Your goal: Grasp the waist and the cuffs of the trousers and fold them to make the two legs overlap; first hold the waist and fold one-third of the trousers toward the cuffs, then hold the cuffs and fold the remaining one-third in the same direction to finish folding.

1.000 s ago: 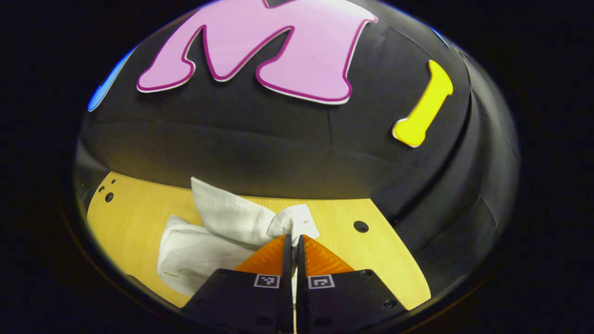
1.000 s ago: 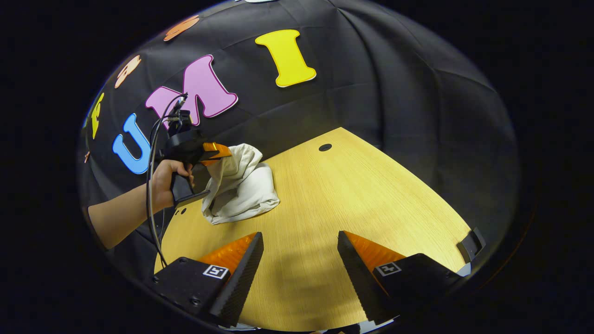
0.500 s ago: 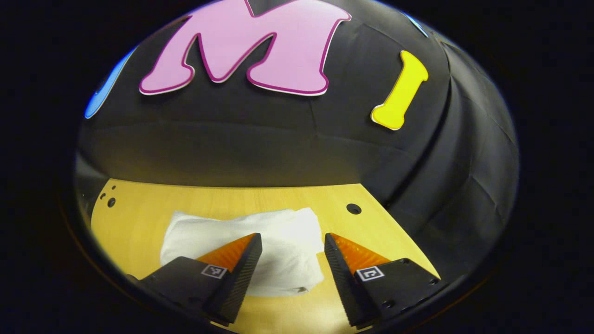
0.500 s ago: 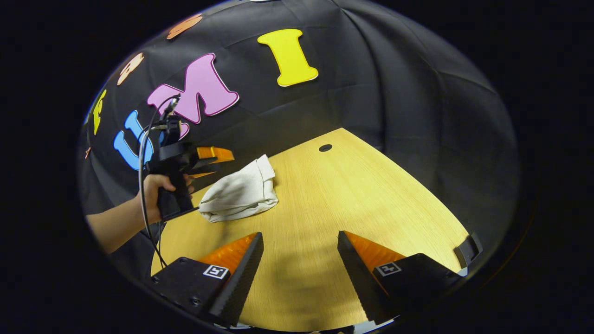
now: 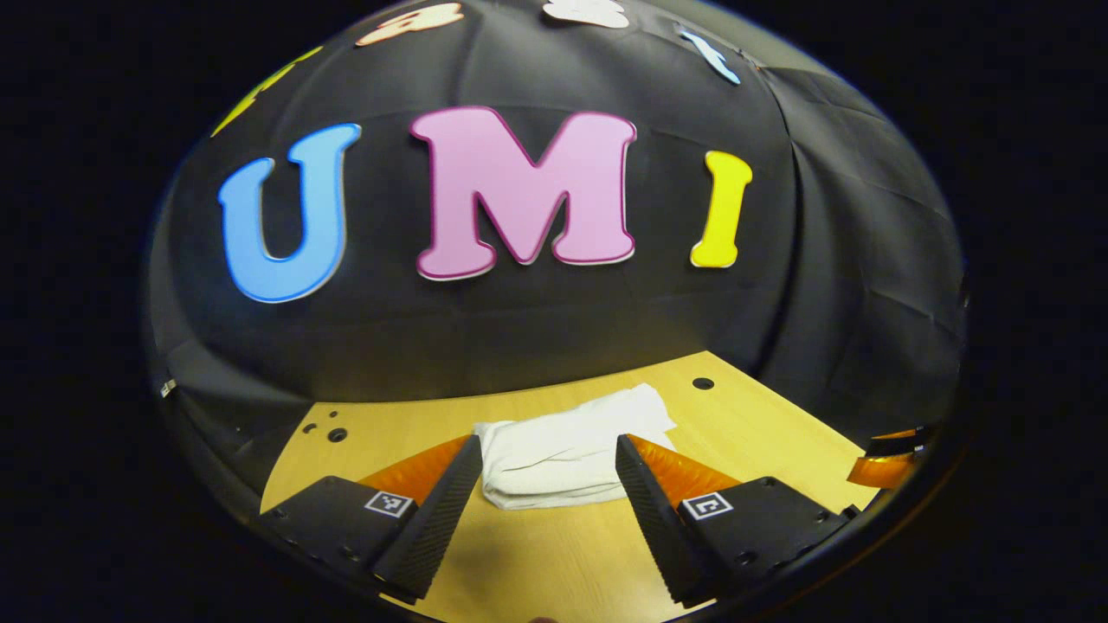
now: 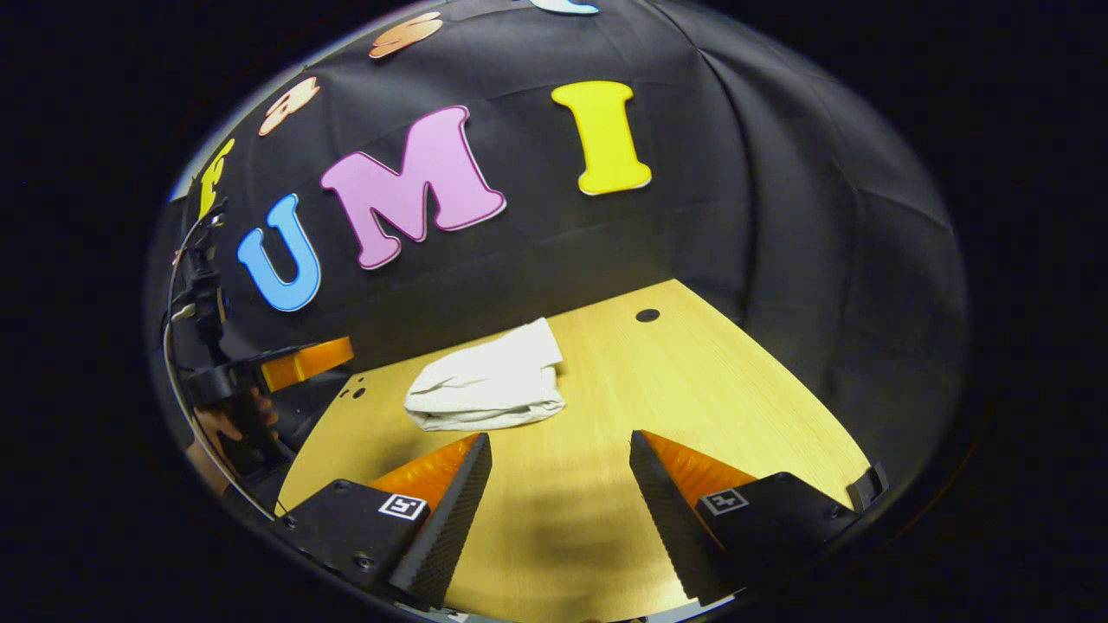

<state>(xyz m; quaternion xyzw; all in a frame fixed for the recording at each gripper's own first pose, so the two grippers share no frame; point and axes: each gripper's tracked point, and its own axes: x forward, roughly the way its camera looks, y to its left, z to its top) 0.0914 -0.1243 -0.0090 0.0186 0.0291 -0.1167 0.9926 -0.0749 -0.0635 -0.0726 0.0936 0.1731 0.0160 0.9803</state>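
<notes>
The white trousers (image 5: pixel 571 446) lie folded into a compact bundle on the wooden table (image 5: pixel 537 554), toward its far side. In the left gripper view my left gripper (image 5: pixel 547 484) is open, its fingers apart, pulled back from the bundle with nothing between them. In the right gripper view the same white trousers (image 6: pixel 489 388) rest flat ahead and to the left. My right gripper (image 6: pixel 561 497) stands open above bare table, well short of the cloth. The left gripper (image 6: pixel 299 363) appears at the far left of that view, held by a hand (image 6: pixel 227 424), off the table's edge.
The table (image 6: pixel 692 389) has a round hole (image 6: pixel 647 315) near its far corner and small holes (image 6: pixel 352 393) at the left end. The black cloth wall rises right behind the table. Part of the right gripper (image 5: pixel 887 463) peeks in at the lower right of the left gripper view.
One second ago the left gripper was shut on the lifted trousers. It opened, the cloth dropped flat into a folded bundle, and the left gripper drew back and away. The right gripper stayed open.
</notes>
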